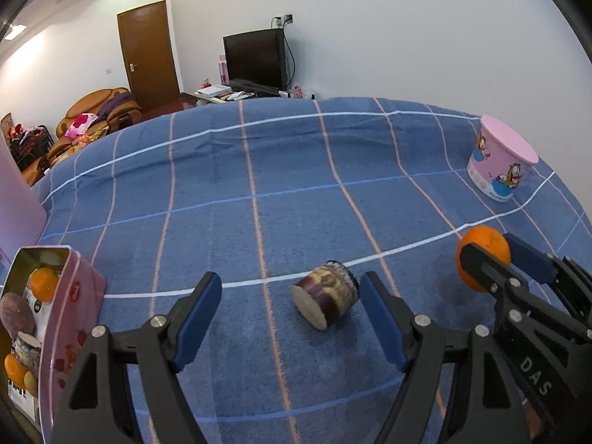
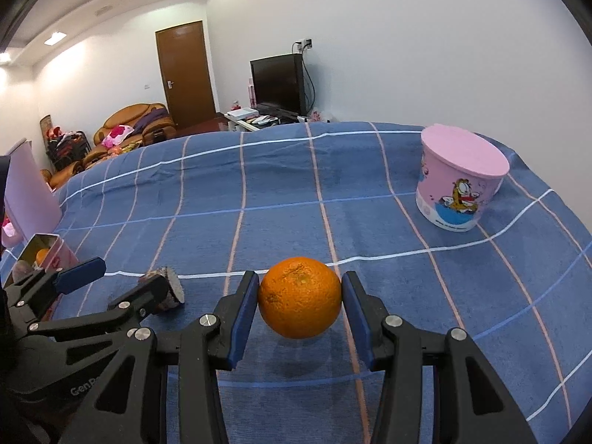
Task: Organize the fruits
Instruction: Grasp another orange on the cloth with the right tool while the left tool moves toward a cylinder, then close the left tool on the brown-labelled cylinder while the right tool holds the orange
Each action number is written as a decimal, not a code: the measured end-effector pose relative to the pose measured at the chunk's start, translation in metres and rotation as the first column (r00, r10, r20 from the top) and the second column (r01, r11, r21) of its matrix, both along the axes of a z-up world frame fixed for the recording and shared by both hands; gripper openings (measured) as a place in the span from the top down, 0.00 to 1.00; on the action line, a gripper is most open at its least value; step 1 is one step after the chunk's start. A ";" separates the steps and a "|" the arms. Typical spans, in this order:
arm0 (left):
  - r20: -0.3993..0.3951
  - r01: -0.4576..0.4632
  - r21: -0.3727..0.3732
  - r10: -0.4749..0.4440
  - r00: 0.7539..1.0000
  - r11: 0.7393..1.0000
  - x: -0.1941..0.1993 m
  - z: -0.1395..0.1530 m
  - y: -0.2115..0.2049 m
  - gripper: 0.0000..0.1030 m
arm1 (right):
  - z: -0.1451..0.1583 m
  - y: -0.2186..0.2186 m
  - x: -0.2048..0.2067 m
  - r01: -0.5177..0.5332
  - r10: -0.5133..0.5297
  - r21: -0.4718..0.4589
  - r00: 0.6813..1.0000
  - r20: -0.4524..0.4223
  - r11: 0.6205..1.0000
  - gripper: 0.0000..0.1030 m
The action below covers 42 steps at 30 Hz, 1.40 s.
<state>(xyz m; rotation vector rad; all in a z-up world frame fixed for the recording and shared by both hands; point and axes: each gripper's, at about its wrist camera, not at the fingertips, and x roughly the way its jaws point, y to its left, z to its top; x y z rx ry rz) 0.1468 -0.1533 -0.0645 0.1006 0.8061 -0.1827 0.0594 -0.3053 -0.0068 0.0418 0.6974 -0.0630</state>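
Jaws of right gripper (image 2: 299, 305) clamp orange (image 2: 299, 301).

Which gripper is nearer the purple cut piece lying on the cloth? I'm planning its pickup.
Left. The left gripper straddles the purple cut piece, jaws open; the right gripper holds the orange off to its right.

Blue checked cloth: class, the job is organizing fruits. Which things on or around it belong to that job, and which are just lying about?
Belong to the job:
- orange, clamped in the right gripper
- purple cut piece lying on the cloth, in front of the open left gripper
- pink tin already holding produce

Just lying about:
- pink cartoon tub
- television
- sofa
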 end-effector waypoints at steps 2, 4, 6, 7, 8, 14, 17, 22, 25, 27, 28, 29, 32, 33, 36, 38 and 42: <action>-0.028 0.016 -0.005 -0.016 0.999 1.000 0.003 -0.004 -0.001 0.25 | -0.001 0.002 0.001 -0.005 0.005 0.003 1.000 -0.005 1.000 0.53; -0.031 0.020 -0.012 -0.020 0.999 1.000 0.003 -0.005 0.000 0.26 | -0.001 0.003 0.003 -0.008 0.008 0.008 1.000 -0.006 1.000 0.53; -0.038 0.027 -0.020 -0.028 0.999 0.999 0.004 -0.005 0.001 0.29 | -0.001 0.003 0.003 -0.009 0.009 0.012 1.000 -0.005 1.000 0.53; -0.045 0.042 -0.028 -0.043 0.998 0.999 0.005 -0.006 0.000 0.32 | -0.001 0.003 0.004 -0.013 0.013 0.016 1.000 -0.004 1.000 0.53; -0.056 0.056 -0.029 -0.058 0.997 0.998 0.006 -0.008 -0.003 0.39 | -0.002 0.002 0.005 -0.016 0.016 0.015 1.000 -0.005 1.000 0.53; -0.074 0.072 -0.037 -0.075 0.994 0.997 0.007 -0.012 -0.004 0.59 | -0.001 -0.002 0.007 -0.017 0.017 0.024 1.000 -0.006 1.000 0.53; -0.055 0.056 -0.028 -0.058 0.997 0.998 0.004 -0.010 -0.001 0.59 | 0.000 0.000 0.006 -0.035 0.035 0.023 0.999 0.002 0.999 0.53; 0.005 0.042 -0.017 -0.041 0.999 0.999 -0.006 -0.004 0.002 0.59 | 0.000 0.005 0.005 -0.068 0.068 0.021 0.998 0.009 0.997 0.53; 0.014 0.028 -0.022 -0.028 1.000 0.999 -0.007 -0.003 0.005 0.59 | 0.001 0.010 0.006 -0.082 0.082 0.020 0.997 0.013 0.996 0.53; 0.019 0.017 -0.028 -0.016 1.000 0.999 -0.008 -0.003 0.008 0.59 | 0.002 0.012 0.005 -0.090 0.090 0.018 0.996 0.021 0.996 0.53; 0.021 0.015 -0.029 -0.014 1.000 0.999 -0.008 -0.002 0.009 0.59 | 0.002 0.013 0.004 -0.092 0.092 0.017 0.995 0.026 0.996 0.53; 0.025 0.011 -0.028 -0.011 1.000 1.000 -0.009 -0.002 0.008 0.59 | 0.002 0.014 0.003 -0.096 0.095 0.017 0.995 0.033 0.995 0.53; 0.040 0.003 -0.027 -0.002 0.999 1.000 -0.012 -0.001 0.011 0.59 | 0.003 0.014 0.000 -0.100 0.099 0.018 0.994 0.050 0.995 0.53; 0.045 -0.001 -0.026 0.002 0.999 1.000 -0.014 0.000 0.012 0.59 | 0.004 0.014 -0.001 -0.101 0.099 0.019 0.993 0.058 0.995 0.53; 0.061 -0.014 -0.026 0.016 0.998 1.000 -0.018 0.001 0.015 0.59 | 0.005 0.015 -0.005 -0.102 0.101 0.017 0.992 0.074 0.995 0.53; 0.069 -0.022 -0.027 0.024 0.997 0.999 -0.019 0.002 0.018 0.59 | 0.006 0.016 -0.006 -0.105 0.103 0.011 0.991 0.082 0.994 0.53; 0.088 -0.028 -0.027 0.031 0.996 0.999 -0.022 0.004 0.021 0.59 | 0.008 0.017 -0.008 -0.108 0.107 -0.001 0.989 0.098 0.994 0.53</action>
